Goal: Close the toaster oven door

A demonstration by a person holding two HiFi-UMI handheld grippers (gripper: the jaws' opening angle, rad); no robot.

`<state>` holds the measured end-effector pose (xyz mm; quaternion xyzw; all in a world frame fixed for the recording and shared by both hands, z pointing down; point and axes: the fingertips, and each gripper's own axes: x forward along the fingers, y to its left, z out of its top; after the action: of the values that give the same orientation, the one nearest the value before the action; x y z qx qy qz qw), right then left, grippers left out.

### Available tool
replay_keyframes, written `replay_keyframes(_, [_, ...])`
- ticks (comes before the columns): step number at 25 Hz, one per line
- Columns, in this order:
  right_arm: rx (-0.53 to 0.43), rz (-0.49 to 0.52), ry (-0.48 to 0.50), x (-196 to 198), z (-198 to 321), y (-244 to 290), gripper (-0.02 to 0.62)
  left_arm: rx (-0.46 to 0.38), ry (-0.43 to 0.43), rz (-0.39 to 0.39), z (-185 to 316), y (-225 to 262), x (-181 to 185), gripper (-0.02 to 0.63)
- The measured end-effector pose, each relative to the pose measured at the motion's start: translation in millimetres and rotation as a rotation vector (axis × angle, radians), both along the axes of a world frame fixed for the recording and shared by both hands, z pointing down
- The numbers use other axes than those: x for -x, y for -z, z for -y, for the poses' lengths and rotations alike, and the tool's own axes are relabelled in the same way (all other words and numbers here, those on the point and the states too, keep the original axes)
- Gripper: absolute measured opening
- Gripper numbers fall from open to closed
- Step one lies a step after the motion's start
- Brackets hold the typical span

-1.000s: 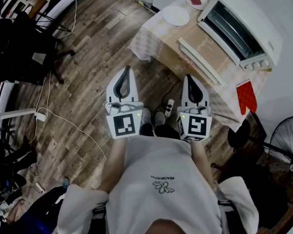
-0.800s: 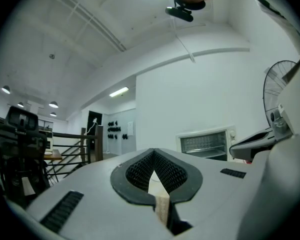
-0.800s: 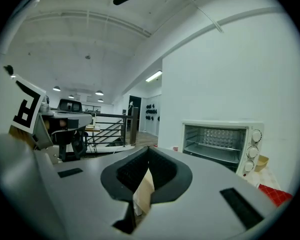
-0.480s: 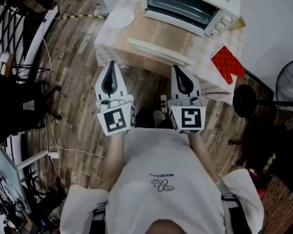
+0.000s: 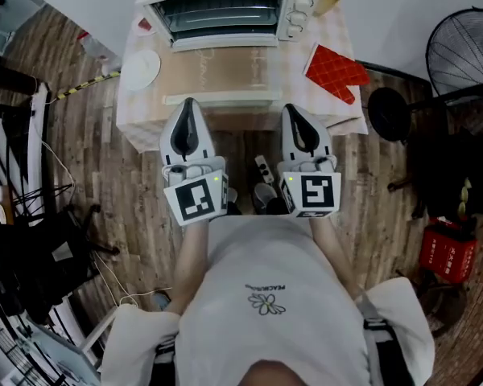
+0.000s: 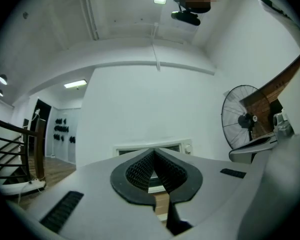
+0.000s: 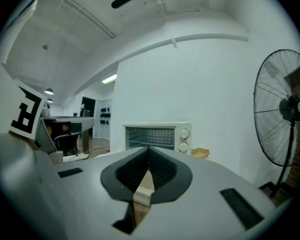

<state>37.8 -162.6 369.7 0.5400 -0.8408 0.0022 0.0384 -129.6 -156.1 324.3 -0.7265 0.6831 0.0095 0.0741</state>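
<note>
Toaster oven sits at the back of the bench, w/ its door dropped fully open and lying flat toward me, handle edge near the bench front. Oven cavity is open to view and the wire rack shows in the right gripper view. I'm standing square to it, both arms out. Left gripper is pointed at the left part of the door's front edge; its fingers are pressed together, nothing btwn them. Right gripper is pointed at the door's right end, just past the corner, fingers also closed tight and empty. From the head view the 2 tips overlap the bench's front edge, but I can't tell if either touches the door. White plate lies left of the door on the bench, red oven mitt right of it. Standing fan is off to the right, well apart from the bench. Power strip lies on the wood floor btwn my grippers.
</note>
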Motion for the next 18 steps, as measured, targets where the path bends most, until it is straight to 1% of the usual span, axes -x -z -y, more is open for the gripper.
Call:
replay_keyframes(2, [0.031,0.038,-0.064,-5.9,0.6,-5.8,0.010,0.005,-0.050,-0.017,6.7,1.9,-3.4,0.015])
replay_keyframes(5, [0.089,0.150,-0.131,-10.1,-5.4,-13.4,0.011,0.004,-0.119,0.003,10.0,3.1,-2.6,0.014])
replay_keyframes(6, [0.095,0.170,-0.151,-10.1,-8.2,-14.4,0.009,0.004,-0.139,0.014,10.6,3.0,-1.2,0.015])
replay_keyframes(8, [0.091,0.181,-0.187,-8.1,-13.2,-14.3,0.010,0.003,-0.173,0.026,11.9,3.2,2.5,0.014])
replay_keyframes(9, [0.088,0.183,-0.202,-6.7,-15.6,-14.2,0.009,0.003,-0.184,0.020,12.5,4.2,4.4,0.014])
replay_keyframes(13, [0.087,0.206,-0.242,-0.9,-24.5,-16.2,0.010,0.006,-0.209,-0.038,11.9,6.1,11.3,0.015])
replay_keyframes(18, [0.099,0.236,-0.278,1.6,-32.1,-21.8,0.011,0.011,-0.236,-0.017,10.7,-0.2,17.4,0.014])
